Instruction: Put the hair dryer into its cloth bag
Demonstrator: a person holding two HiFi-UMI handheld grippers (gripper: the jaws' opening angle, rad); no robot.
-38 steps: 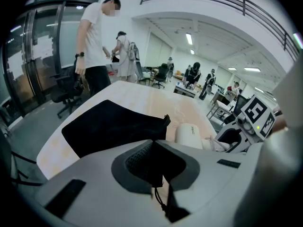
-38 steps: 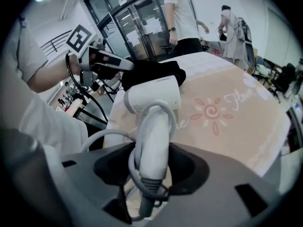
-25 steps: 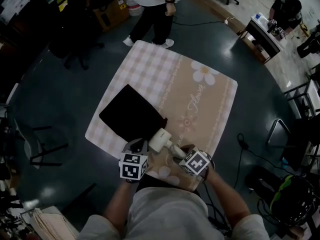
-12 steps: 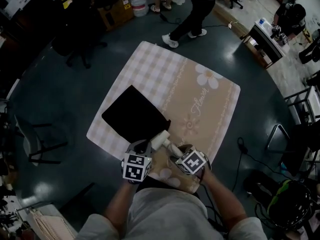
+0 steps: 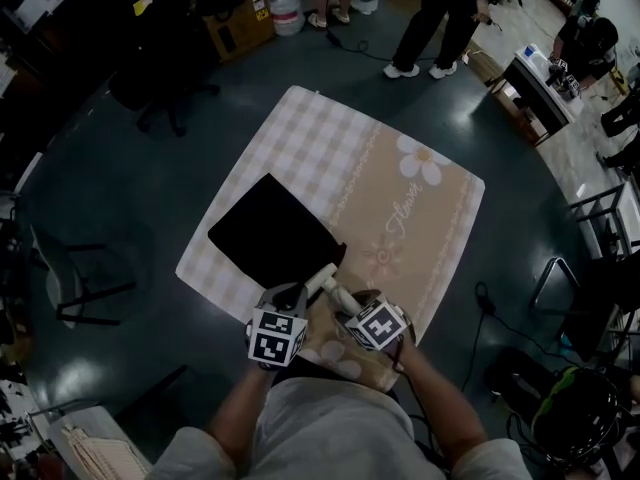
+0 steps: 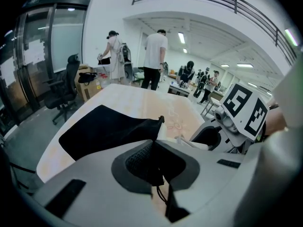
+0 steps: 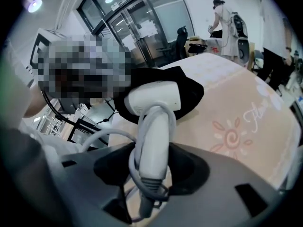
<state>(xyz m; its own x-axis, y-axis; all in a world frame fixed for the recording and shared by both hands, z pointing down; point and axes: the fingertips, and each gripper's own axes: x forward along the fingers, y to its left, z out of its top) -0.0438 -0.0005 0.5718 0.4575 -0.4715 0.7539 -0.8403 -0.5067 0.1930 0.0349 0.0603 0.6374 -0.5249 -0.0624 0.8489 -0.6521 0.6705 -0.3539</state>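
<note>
The black cloth bag [image 5: 272, 236] lies flat on the checked and beige mat [image 5: 420, 208], with its mouth toward me. My left gripper [image 5: 287, 298] is shut on the bag's near edge; black fabric [image 6: 151, 167] is pinched between its jaws. The white hair dryer [image 5: 322, 281] has its head at the bag's mouth [image 7: 189, 96]. My right gripper [image 5: 350, 304] is shut on the dryer's handle [image 7: 151, 145], which has the white cord wound round it. The two grippers sit side by side at the mat's near edge.
The mat lies on a dark floor. A person [image 5: 450, 18] stands beyond the far edge, near a cardboard box [image 5: 235, 18]. An office chair [image 5: 165, 68] is at the far left and a desk [image 5: 545, 78] at the far right. Cables [image 5: 490, 298] trail on the right.
The right gripper has carried the dryer a little toward the bag's mouth. The left gripper has stayed on the bag. A person beyond the mat has walked to the right.
</note>
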